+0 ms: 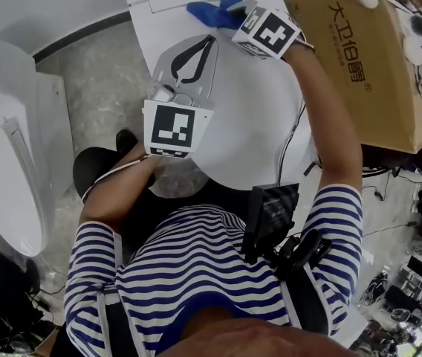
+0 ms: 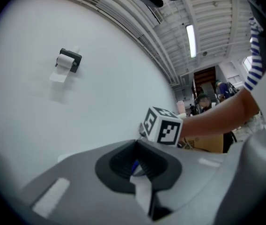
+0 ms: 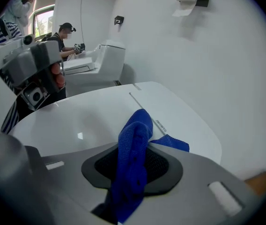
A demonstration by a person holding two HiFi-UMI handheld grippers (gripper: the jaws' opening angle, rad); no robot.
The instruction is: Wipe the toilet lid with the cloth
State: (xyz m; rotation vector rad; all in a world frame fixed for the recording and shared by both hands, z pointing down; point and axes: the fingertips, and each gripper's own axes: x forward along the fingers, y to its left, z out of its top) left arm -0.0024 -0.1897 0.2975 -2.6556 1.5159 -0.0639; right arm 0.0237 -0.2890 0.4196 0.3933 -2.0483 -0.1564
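Right gripper (image 1: 235, 13) is at the far end of the toilet lid (image 1: 255, 117), by the hinge. Its jaws are clamped on the blue cloth (image 1: 212, 10). The right gripper view shows a thick fold of cloth (image 3: 133, 153) standing up through the jaws, and one flap spills past them onto the white lid (image 3: 77, 121).

Left gripper (image 1: 208, 43) hangs over the middle-left of the lid with its tips pointing far. Its jaws are together with nothing in them. It's clear of the cloth.

Handling, my read:
- The cloth looks like soft, light terry. It's limp, so it'll bunch and roll rather than stay flat.
- The current grip on the bunched fold is sound. It needs loose fabric under and ahead of the jaws so that cloth, not jaw, meets the lid.
- The lid is glossy hard plastic, so probably slick. The cloth should glide, but light pressure would only skate it over the surface.
- Risk: a hard jaw edge scraping the lid if the flap folds back.

A cardboard box (image 1: 367, 58) sits close on the right, and a second toilet (image 1: 7, 169) stands well off to the left.
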